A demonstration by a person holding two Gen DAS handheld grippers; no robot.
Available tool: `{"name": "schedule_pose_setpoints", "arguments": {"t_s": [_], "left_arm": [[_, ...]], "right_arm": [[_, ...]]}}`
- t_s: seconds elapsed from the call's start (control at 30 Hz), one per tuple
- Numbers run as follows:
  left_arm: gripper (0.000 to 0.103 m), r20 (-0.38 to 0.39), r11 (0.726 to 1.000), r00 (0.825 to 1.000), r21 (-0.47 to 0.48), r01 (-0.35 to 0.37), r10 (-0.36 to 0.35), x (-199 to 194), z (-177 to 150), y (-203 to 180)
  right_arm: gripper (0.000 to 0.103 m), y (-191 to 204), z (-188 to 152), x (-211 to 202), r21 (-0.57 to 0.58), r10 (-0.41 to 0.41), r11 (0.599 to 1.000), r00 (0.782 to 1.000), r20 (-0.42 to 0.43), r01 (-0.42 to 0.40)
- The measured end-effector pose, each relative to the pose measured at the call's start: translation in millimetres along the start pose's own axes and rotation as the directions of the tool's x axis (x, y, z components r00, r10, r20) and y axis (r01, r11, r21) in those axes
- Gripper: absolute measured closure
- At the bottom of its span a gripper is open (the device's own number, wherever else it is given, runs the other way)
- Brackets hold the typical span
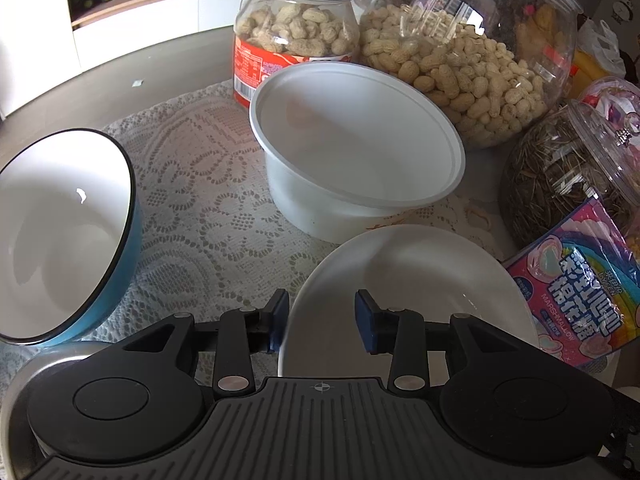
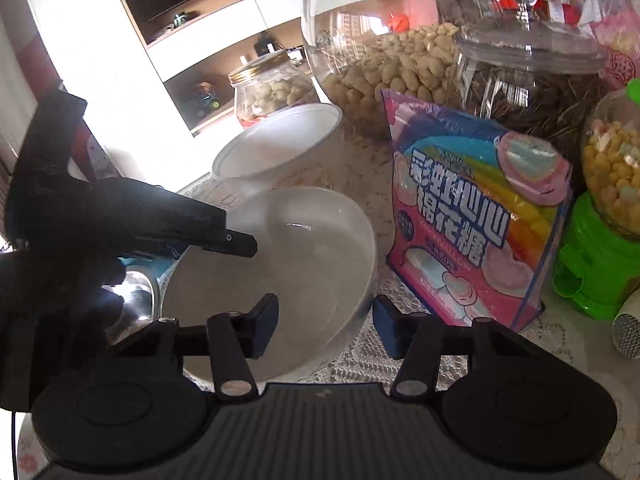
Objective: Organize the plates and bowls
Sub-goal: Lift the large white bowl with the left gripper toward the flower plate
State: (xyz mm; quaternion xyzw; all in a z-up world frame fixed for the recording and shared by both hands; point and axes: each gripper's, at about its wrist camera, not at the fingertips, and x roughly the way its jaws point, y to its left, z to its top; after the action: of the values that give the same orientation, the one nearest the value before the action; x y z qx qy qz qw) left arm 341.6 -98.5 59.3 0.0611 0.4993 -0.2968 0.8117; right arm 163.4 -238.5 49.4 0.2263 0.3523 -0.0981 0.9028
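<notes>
A white deep dish (image 1: 420,280) lies on the lace cloth in front of a white plastic tub (image 1: 304,200). My left gripper (image 1: 322,320) straddles the dish's left rim, one pad against the outside and the other on the inner wall, shut on it. In the right wrist view, my right gripper (image 2: 324,320) straddles the same dish (image 2: 300,248) at its right rim. A sliver of cloth shows between its outer pad and the rim, so it is open. The left gripper's black finger (image 2: 224,236) reaches over the dish's far side. A blue bowl (image 1: 120,272) leans steeply on a metal bowl (image 1: 24,380).
Two peanut jars (image 1: 296,28) (image 1: 460,68) and a seed jar (image 1: 560,176) stand behind the tub. A pink marshmallow bag (image 2: 472,224) stands right of the dish, with a green candy dispenser (image 2: 592,272) beyond it. The lace cloth (image 1: 200,208) lies bare between blue bowl and tub.
</notes>
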Motion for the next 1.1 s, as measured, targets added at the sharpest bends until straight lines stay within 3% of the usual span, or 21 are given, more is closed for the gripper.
{"name": "schedule_pose_setpoints", "arguments": {"t_s": [0.17,0.27,0.43,0.6,0.8,0.97,1.1], "left_arm": [[0.063,0.0,1.0,1.0,0.019,-0.004,0.004,1.0,-1.8,-1.0],[0.063,-0.004,1.0,1.0,0.029,-0.01,0.01,2.0,-4.1,-2.2],[0.063,-0.042,0.999,0.999,0.022,-0.027,0.028,-2.1,-8.8,-7.6],[0.061,-0.084,0.992,0.994,0.104,-0.066,0.075,-9.7,-28.5,-30.2],[0.061,-0.079,0.987,0.995,0.155,-0.053,0.066,-34.4,-64.0,-64.3],[0.061,-0.074,0.997,0.997,0.069,-0.033,0.038,-53.8,-103.3,-79.0],[0.061,-0.028,0.999,1.0,-0.036,-0.014,0.013,-69.6,-133.8,-75.7]], "right_arm": [[0.063,-9.8,2.4,22.5,0.049,0.011,0.999,0.999,-0.049,-0.008],[0.064,-15.8,5.3,29.0,0.065,0.036,0.997,0.997,-0.062,-0.032],[0.066,-24.0,7.8,21.9,0.073,0.063,0.996,0.993,-0.099,-0.056],[0.066,-34.0,3.9,6.3,0.083,0.082,0.994,0.985,-0.15,-0.07],[0.065,-54.7,-10.6,-19.9,0.019,0.106,0.994,0.969,-0.224,-0.105],[0.063,-70.4,-21.3,-45.4,-0.037,0.112,0.992,0.969,-0.219,-0.123],[0.063,-75.0,-23.8,-56.1,-0.095,0.135,0.983,0.969,-0.209,-0.157]]}}
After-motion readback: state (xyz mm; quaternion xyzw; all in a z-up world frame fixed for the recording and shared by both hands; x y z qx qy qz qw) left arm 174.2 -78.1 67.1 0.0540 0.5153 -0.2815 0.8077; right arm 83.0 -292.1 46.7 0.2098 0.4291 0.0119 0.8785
